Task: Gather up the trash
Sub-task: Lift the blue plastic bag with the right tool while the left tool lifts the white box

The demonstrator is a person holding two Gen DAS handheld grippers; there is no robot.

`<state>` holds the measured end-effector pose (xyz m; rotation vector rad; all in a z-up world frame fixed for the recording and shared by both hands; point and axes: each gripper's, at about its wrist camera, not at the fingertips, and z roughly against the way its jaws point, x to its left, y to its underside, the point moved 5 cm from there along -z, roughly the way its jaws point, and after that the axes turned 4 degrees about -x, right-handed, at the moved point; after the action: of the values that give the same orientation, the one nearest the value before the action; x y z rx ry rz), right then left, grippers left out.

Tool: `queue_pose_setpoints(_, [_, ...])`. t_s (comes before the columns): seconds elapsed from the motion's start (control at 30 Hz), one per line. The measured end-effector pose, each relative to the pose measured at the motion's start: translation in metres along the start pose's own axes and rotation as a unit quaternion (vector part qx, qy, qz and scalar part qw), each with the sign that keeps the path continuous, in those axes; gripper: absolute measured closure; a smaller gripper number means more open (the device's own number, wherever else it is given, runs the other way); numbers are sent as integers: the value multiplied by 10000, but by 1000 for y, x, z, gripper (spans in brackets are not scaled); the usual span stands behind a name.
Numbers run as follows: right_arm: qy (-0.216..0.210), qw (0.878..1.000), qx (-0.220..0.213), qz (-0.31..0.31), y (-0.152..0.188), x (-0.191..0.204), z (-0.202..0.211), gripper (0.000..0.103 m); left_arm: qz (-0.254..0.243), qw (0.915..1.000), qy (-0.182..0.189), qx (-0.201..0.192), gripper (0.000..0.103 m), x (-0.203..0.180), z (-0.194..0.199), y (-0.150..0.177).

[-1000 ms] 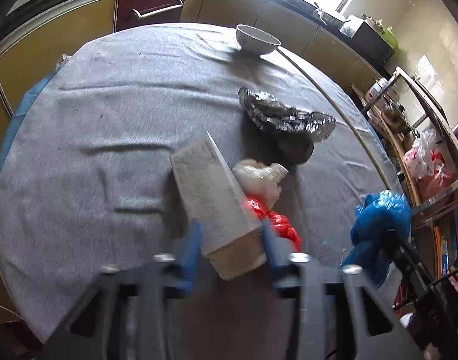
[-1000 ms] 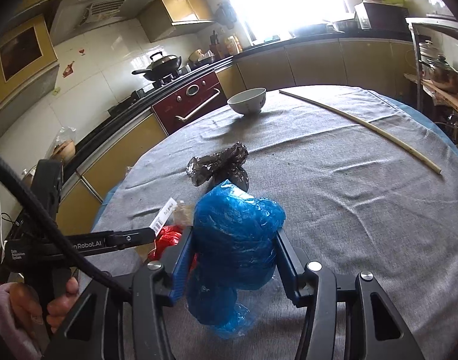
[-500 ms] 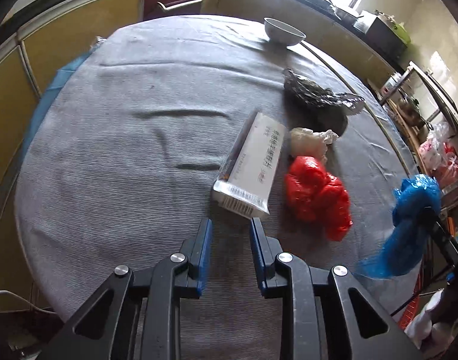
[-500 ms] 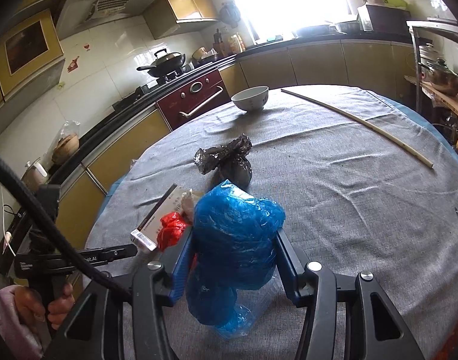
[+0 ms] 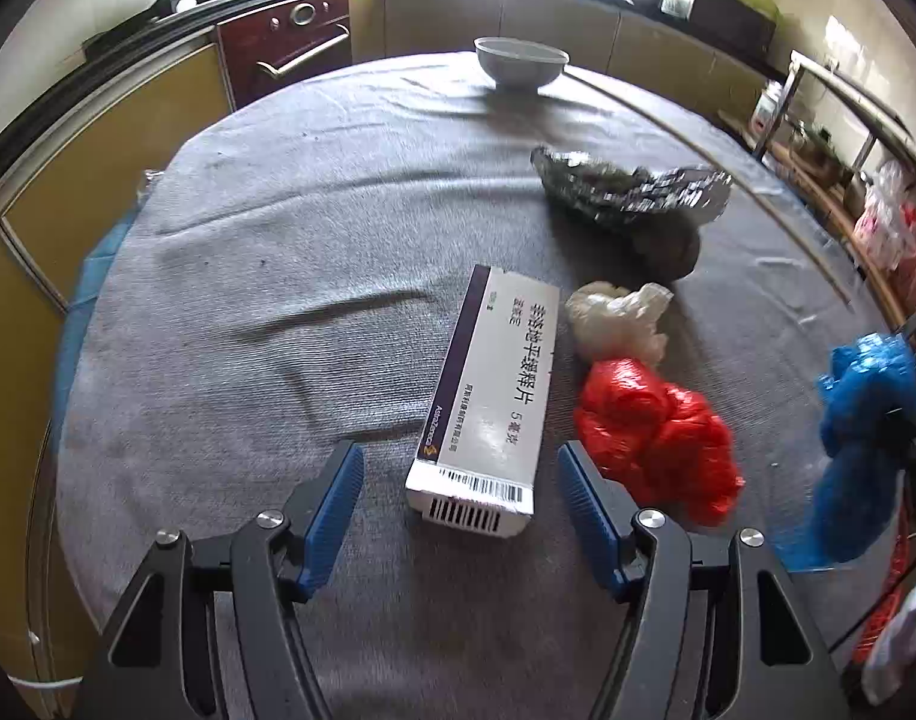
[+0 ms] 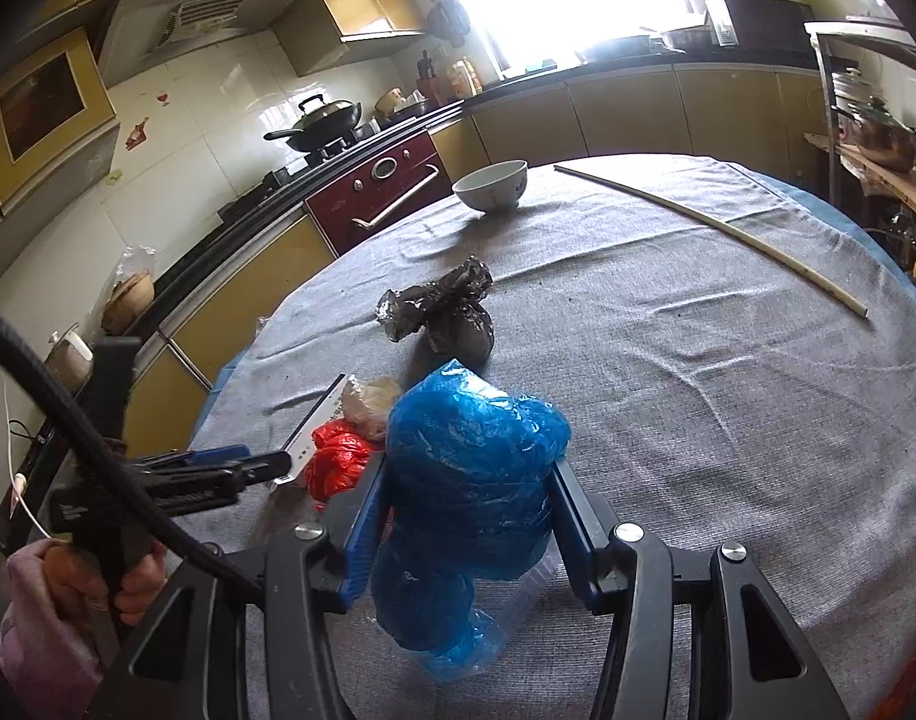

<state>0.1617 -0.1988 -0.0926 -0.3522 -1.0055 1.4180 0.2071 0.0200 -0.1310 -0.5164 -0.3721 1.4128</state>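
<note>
the left tongs (image 5: 458, 474) are opening around the free-lying box (image 5: 488, 402); the right tongs (image 6: 467, 516) pinch the blue bag (image 6: 470, 480); a skewed close could shove the box into the red bag (image 5: 656, 432) beside it

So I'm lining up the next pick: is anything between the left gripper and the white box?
Nothing visible. The white box lies flat on the cloth just ahead of the left gripper, whose jaws are opening. The red bag sits beside it, close to one finger.
</note>
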Motion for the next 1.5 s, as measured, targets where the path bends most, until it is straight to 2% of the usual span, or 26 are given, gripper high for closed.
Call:
queue_pose_setpoints(0.2, [-5,10000,25,-69,-1,-3,-5,49,-204,9997,-18,161,35,-6,-20,-4])
queue_pose_setpoints(0.43, [24,10000,-95,4,-6,-1,-2,49,-332,9994,-121,40,35,-9,-39,-16])
queue_pose_setpoints(0.5, [21,9999,-136,77,-6,2,0,49,-320,9994,-113,-15,41,-9,-40,-18])
queue_pose_setpoints(0.53, [23,9998,-154,109,-6,3,1,49,-325,9994,-110,-69,52,-9,-38,-18])
queue_pose_setpoints(0.7, [-10,9996,-212,173,-6,9,6,49,-189,9996,-108,-201,54,-8,-26,-14])
queue_pose_setpoints(0.9, [17,9988,-372,310,-7,17,21,49,-109,9966,-385,-718,59,-14,26,-7])
queue_pose_setpoints(1.07, [17,9977,-540,398,-7,24,39,49,-150,9926,-378,-1148,58,-28,70,-1])
queue_pose_setpoints(1.33, [60,9942,-872,631,-7,34,75,49,-241,9843,-148,-1744,58,-58,125,7])
queue_pose_setpoints(1.5, [97,9920,-1075,650,-6,33,100,49,-410,9815,43,-1868,58,-84,147,18])
